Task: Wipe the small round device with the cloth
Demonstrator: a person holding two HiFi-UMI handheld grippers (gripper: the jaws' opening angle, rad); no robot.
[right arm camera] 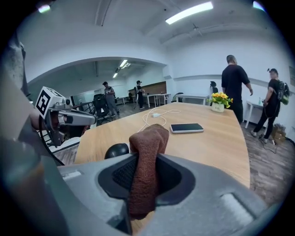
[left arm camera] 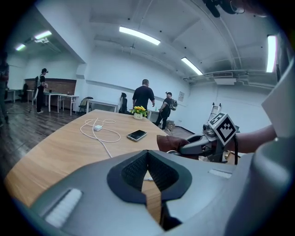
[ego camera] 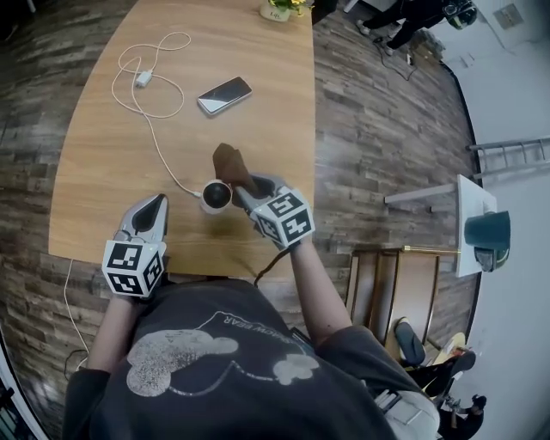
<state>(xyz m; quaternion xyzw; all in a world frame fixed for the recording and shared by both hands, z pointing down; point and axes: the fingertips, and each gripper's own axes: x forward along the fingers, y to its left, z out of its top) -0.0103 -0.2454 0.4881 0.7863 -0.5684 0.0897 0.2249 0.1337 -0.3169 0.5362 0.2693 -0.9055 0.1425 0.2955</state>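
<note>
Wooden table (ego camera: 94, 172), phone (ego camera: 224, 94) (screen dark), white charger cable (ego camera: 143, 79), yellow flowers (right arm camera: 220, 99) at far edge

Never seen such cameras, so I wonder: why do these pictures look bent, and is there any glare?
Head view: wide lens bows the light wooden table. Right gripper view: black rim, a white ceiling strip light glares, the brown terry cloth is sharp. Left gripper view: same rim.

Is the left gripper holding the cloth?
No, the left gripper is shut and empty; the right gripper clamps the cloth.
</note>
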